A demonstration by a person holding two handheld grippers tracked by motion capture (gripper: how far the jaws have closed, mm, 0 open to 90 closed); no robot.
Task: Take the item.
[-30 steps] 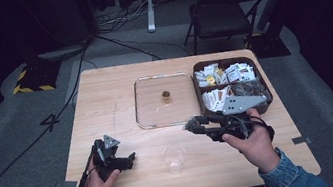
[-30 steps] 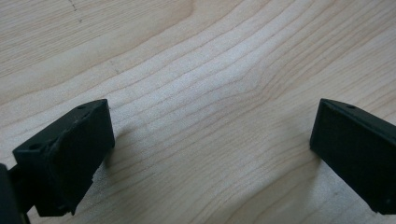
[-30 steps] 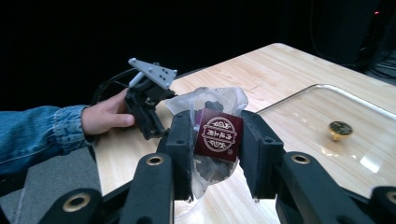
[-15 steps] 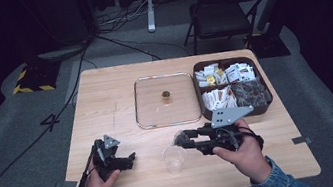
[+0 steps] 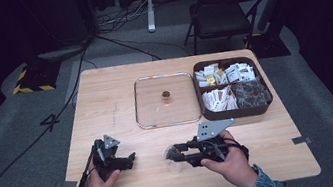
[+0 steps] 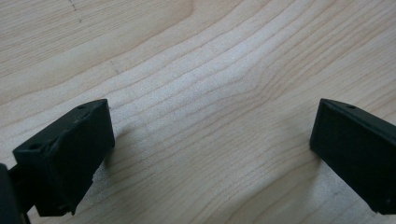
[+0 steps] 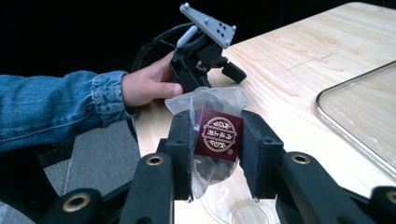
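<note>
Your right gripper (image 7: 215, 154) has its jaws pinched on a clear tea packet (image 7: 215, 135) with a maroon label, gripped at the middle so the sachet hangs upright and its lower end points down; just beneath it, at the bottom of the right gripper view, sits the rim of a clear plastic cup (image 7: 243, 211), so I judge you are holding the packet over the cup to drop it in; from the high view the right gripper (image 5: 174, 154) reaches the cup (image 5: 171, 154) near the front edge of the counter (image 5: 105, 103). Your left gripper (image 5: 127, 159) rests low on the counter well to the left, jaws spread and empty with bare wood between them, probably parked to keep clear of the cup until needed; your left hand (image 7: 149, 86) shows in a denim sleeve. Farther back lies a glass lid (image 5: 165, 99) with a small brass knob, flat on the counter, likely set aside to open the dark tray (image 5: 236, 111) just beside it, which holds sorted packets in compartments; beyond the counter stands a folding chair (image 5: 227, 8).
</note>
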